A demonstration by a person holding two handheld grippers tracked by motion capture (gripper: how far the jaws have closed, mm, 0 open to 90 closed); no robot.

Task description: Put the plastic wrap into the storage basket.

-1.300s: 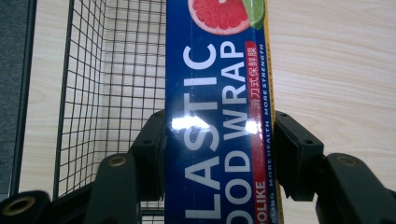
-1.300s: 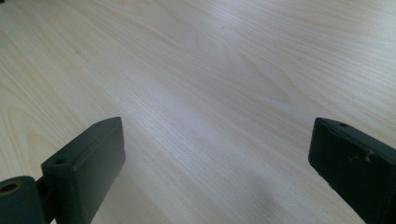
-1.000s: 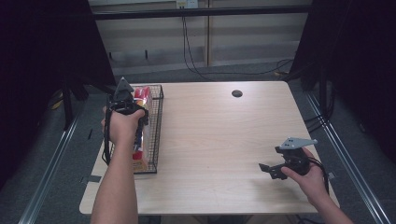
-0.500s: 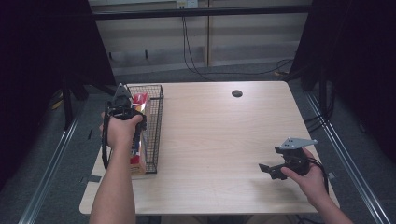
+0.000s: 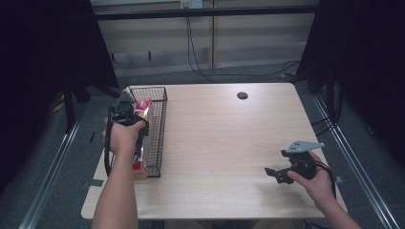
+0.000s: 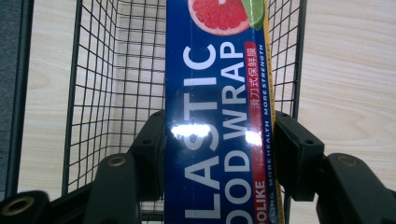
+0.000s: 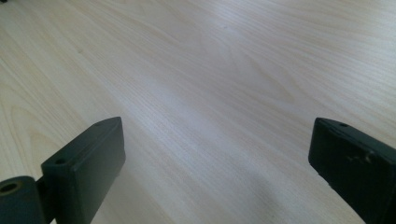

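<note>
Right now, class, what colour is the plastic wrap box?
Mainly dark blue with white lettering on the plastic wrap box; clearest in the left gripper view.

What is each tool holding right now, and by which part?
The left tool clamps the long blue plastic food wrap box across its two narrow side edges, over the black wire basket. The right tool stands open over bare table, holding nothing.

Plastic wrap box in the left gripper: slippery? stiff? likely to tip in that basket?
The plastic wrap box shows glare, so it is probably glossy and somewhat slippery. The left gripper pinches its sides without visible denting: likely stiff. Long and narrow, it may tip against the wire basket wall.
</note>
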